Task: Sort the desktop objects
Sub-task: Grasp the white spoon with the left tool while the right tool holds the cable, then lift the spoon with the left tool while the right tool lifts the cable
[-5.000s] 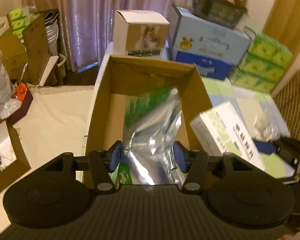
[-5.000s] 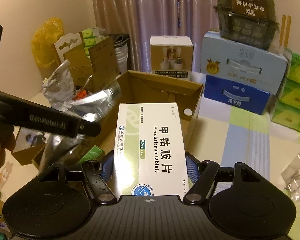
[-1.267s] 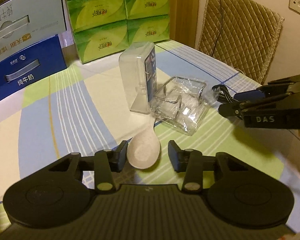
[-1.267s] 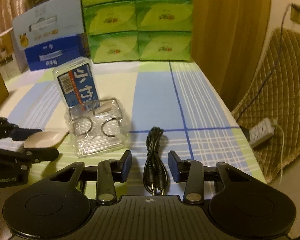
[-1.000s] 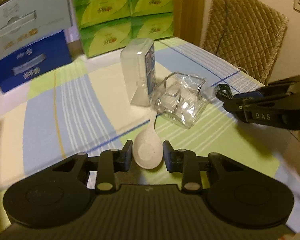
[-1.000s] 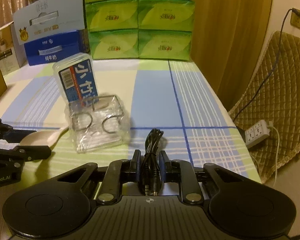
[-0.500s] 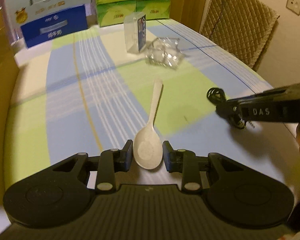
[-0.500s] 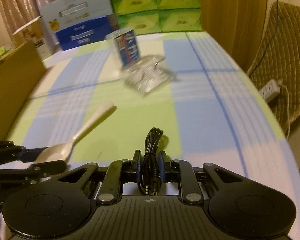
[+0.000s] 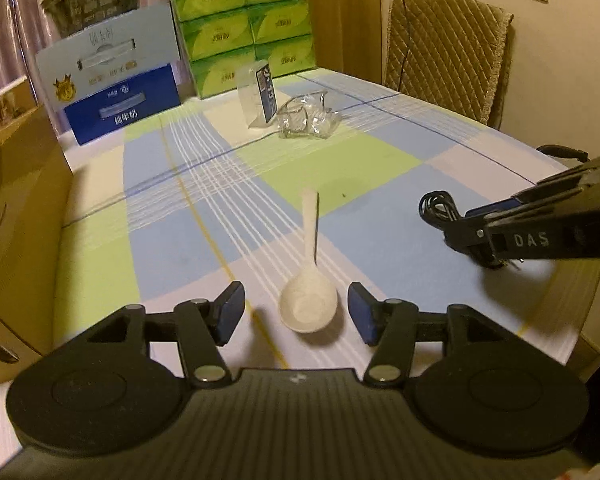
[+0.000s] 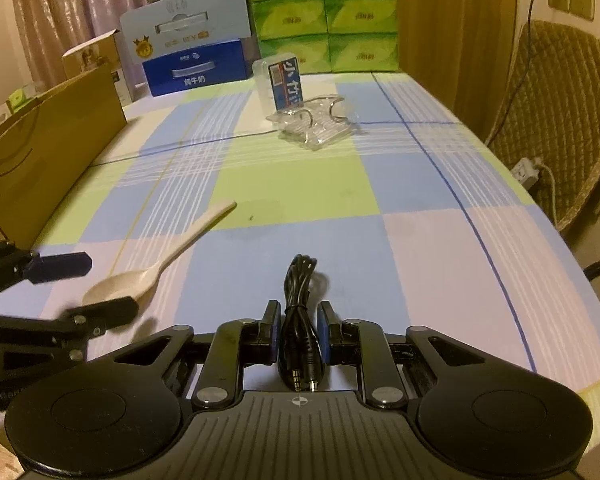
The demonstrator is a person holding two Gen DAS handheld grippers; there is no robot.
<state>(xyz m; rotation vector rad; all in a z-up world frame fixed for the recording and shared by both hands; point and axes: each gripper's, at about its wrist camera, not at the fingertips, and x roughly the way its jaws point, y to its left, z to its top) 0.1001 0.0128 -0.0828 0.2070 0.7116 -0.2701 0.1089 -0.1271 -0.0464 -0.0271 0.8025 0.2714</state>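
Observation:
A cream plastic spoon (image 9: 309, 308) lies on the checked tablecloth (image 9: 340, 168), handle pointing away. My left gripper (image 9: 296, 315) is open, and the spoon's bowl sits between its fingers, touching neither pad. In the right wrist view the same spoon (image 10: 160, 264) lies at the left, with the left gripper (image 10: 87, 288) straddling its bowl. My right gripper (image 10: 299, 336) is shut on a coiled black audio cable (image 10: 302, 280), plugs toward the camera. The left wrist view shows that right gripper (image 9: 458, 226) at the right, holding the cable (image 9: 436, 206) just above the table.
A large cardboard box (image 9: 16, 220) stands along the table's left side. At the far end are a clear toothpick box (image 9: 260, 96), a clear packet of rings (image 9: 306, 122), blue milk cartons (image 9: 120, 104) and green tissue packs (image 9: 244, 24). A quilted chair (image 9: 448, 60) stands at the right.
My left gripper has opened and the spoon now rests on the table. The right gripper stays shut on the cable. Both grippers came back from the table's far end to its near end.

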